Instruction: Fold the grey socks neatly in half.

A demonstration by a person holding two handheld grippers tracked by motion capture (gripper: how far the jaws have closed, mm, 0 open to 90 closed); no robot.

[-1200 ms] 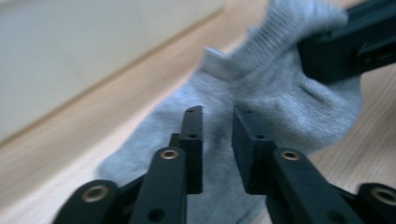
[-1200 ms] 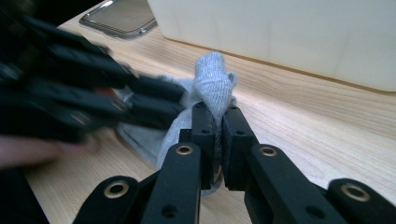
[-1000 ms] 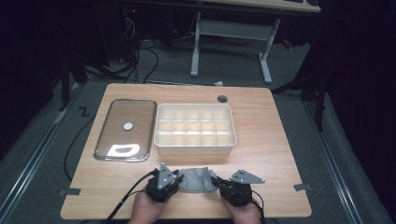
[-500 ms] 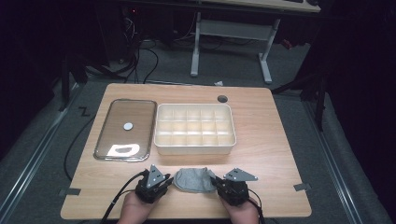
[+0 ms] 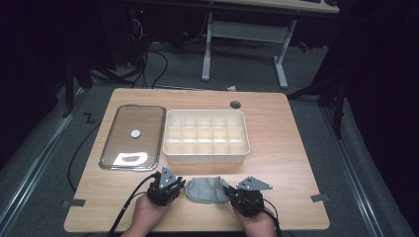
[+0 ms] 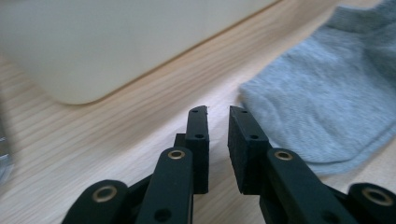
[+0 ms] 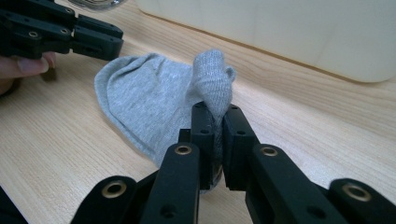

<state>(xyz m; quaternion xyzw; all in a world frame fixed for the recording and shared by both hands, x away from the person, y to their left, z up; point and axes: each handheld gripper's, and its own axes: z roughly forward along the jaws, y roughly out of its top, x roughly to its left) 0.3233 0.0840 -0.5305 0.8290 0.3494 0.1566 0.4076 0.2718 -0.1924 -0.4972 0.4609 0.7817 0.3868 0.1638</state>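
Right gripper: I am clamping a fold of the grey sock.
Left gripper: my jaws, just closing, are standing slightly apart, holding nothing, the sock at 2 o'clock.

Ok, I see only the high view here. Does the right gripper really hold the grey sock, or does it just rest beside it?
Observer: It holds it. In the right gripper view, the right gripper is shut on a bunched fold of the grey sock.
Operator: And the left one?
Observer: The left gripper holds nothing. Its jaws have just been closing, with a narrow gap and nothing between them. The sock lies flat beside it.
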